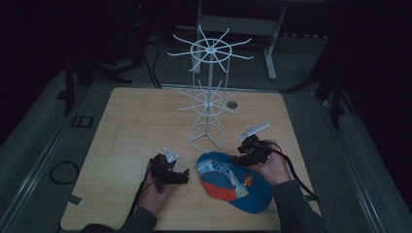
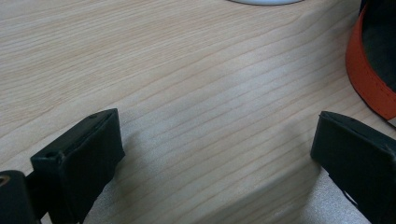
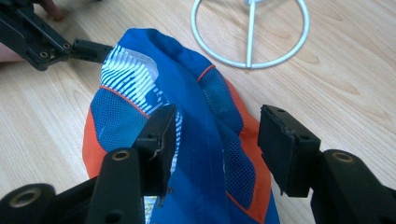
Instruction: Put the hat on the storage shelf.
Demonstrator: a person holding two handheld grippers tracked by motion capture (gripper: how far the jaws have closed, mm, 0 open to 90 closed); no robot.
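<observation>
A blue and orange cap (image 1: 233, 182) lies on the wooden table (image 1: 141, 121) near its front edge, crown up. My right gripper (image 1: 240, 158) hovers at the cap's far right side. In the right gripper view its jaws (image 3: 215, 135) stand open above the cap (image 3: 201, 121), with a raised fold of blue fabric in the gap and no pad seen pressing on it. My left gripper (image 1: 182, 175) rests low just left of the cap, pointing at it. Its jaws (image 2: 215, 154) are wide open over bare wood, with the cap's orange rim (image 2: 369, 84) just beyond the right jaw.
A white wire hanger stand (image 1: 209, 87) with two tiers of spokes rises behind the cap at the table's middle; its ring base (image 3: 250, 32) sits close beyond the cap. A small dark disc (image 1: 232, 104) lies by the stand. Dark floor and cables surround the table.
</observation>
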